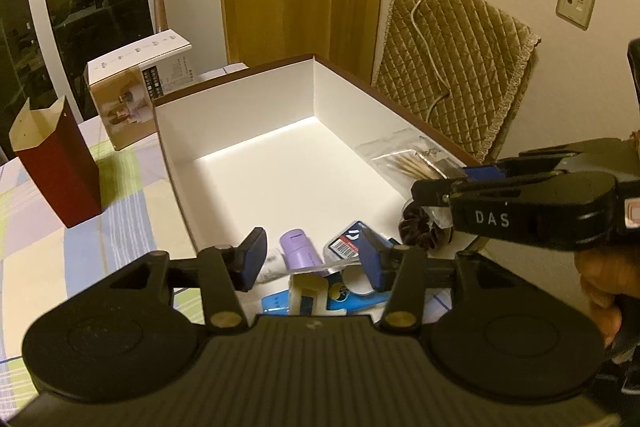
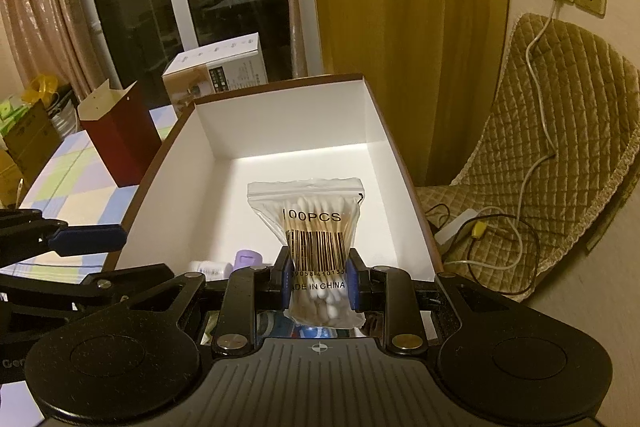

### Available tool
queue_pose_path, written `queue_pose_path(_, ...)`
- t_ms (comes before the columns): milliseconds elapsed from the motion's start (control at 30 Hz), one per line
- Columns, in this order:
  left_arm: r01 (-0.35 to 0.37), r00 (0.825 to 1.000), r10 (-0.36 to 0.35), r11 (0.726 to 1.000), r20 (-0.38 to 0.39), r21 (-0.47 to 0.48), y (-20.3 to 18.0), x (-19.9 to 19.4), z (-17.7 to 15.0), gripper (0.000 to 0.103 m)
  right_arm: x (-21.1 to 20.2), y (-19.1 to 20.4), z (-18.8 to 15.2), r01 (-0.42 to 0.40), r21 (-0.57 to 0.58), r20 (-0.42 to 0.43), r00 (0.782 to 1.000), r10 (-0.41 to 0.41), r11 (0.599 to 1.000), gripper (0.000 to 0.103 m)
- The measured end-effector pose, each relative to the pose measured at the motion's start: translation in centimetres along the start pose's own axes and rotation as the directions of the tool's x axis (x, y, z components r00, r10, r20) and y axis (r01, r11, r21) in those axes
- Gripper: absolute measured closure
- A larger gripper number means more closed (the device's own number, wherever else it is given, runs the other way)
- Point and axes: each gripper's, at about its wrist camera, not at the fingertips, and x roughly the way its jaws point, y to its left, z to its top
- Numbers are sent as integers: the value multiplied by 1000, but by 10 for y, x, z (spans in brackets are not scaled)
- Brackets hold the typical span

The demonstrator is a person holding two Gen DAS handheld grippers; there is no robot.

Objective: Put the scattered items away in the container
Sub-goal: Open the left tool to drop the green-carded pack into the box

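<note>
The white-lined, brown-edged box [image 1: 232,115] [image 2: 280,115] stands on the table. My left gripper [image 1: 314,247] hovers open over its near end, its blue pads apart above a purple bottle [image 1: 300,253] [image 2: 248,259] that they do not touch. Around the bottle lie a barcoded pack [image 1: 346,245], a blue packet [image 1: 280,303] and a dark scrunchie [image 1: 420,231]. My right gripper [image 2: 318,275] [image 1: 440,183] is shut on a clear bag of cotton swabs [image 2: 316,227] [image 1: 412,159], held upright over the box's right side.
A red paper bag [image 1: 60,163] [image 2: 120,139] and a cardboard product box [image 1: 132,95] [image 2: 216,67] stand left of the container on the checked tablecloth [image 1: 40,227]. A quilted chair [image 1: 460,67] [image 2: 560,147] with cables is on the right.
</note>
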Motion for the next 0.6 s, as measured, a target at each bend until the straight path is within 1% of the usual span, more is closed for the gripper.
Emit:
queue_pose_path(467, -10, 1000, 10, 1000, -4, -24, 8, -3, -4, 57, 7, 5, 4, -7, -23, 4, 1000, 7, 1000, 74)
queue_pose_path(533, -10, 1000, 10, 1000, -4, -25, 8, -3, -4, 55, 8, 5, 4, -6, -23, 1, 1000, 6, 1000, 74)
queue_pose_path(567, -11, 1000, 11, 1000, -4, -24, 8, -3, -4, 55, 9, 6, 4, -4, -25, -4, 1000, 4, 1000, 73)
queue_pose_path(600, -11, 1000, 11, 1000, -5, -24, 8, -3, -4, 55, 11, 6, 4, -3, -26, -10, 1000, 2, 1000, 60)
